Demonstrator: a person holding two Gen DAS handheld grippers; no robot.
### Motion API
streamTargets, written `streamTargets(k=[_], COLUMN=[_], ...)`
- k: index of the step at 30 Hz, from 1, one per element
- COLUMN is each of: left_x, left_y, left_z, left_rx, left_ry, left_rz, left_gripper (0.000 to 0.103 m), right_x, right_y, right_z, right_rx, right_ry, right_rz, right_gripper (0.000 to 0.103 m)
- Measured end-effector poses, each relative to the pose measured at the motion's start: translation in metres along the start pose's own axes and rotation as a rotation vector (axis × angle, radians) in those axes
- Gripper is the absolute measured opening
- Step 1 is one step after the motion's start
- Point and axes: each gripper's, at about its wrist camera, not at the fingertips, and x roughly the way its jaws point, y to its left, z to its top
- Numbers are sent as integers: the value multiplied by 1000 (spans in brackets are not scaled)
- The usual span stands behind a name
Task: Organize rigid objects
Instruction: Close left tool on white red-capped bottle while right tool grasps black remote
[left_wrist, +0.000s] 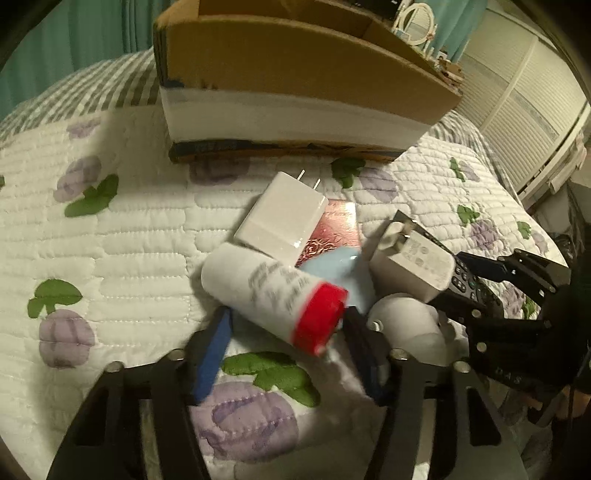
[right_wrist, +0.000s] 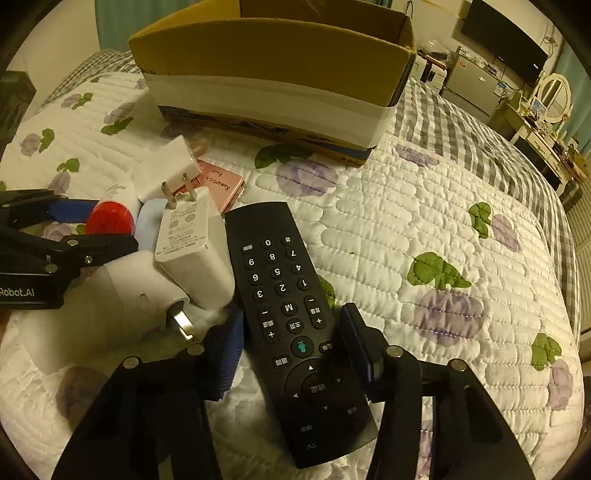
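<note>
On the quilted bed (right_wrist: 424, 229), in front of a cardboard box (right_wrist: 273, 59), a small heap of hard things is lying: a remote (right_wrist: 291, 325), a white bottle with a red cap (left_wrist: 273, 295), two white chargers (left_wrist: 284, 218) (right_wrist: 192, 251), a round white plug (right_wrist: 125, 302) and a pink case (left_wrist: 332, 232). The right gripper (right_wrist: 291, 354) is straddling the lower half of the remote, its fingers (right_wrist: 356, 339) spread to either side; whether the pads are already pressing the edges I cannot tell. The left gripper (left_wrist: 284, 350) is sitting with its fingers (left_wrist: 212, 354) spread around the bottle, which is lying tilted across the gap near the red cap and looks blurred.

Judging by looks, the remote is going to be light, stiff and a little slick on its glossy face, so its long side edges near the middle are the better place to pinch. The bottle is round and likely to roll or slip; gripping across the body just behind the cap should be steadier.
</note>
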Motion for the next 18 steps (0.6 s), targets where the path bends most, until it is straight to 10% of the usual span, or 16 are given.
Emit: streamTargets(k=[5, 18], left_x=[-9, -12], left_y=[-4, 3], left_z=[-3, 16], left_rx=[31, -197], left_ry=[-9, 28], left_rz=[12, 95], left_gripper=[37, 53], right_x=[-8, -13], right_y=[-1, 2], right_z=[-5, -11], right_rx=[25, 50], right_ry=[-9, -10], right_rz=[23, 30], right_gripper=[45, 43])
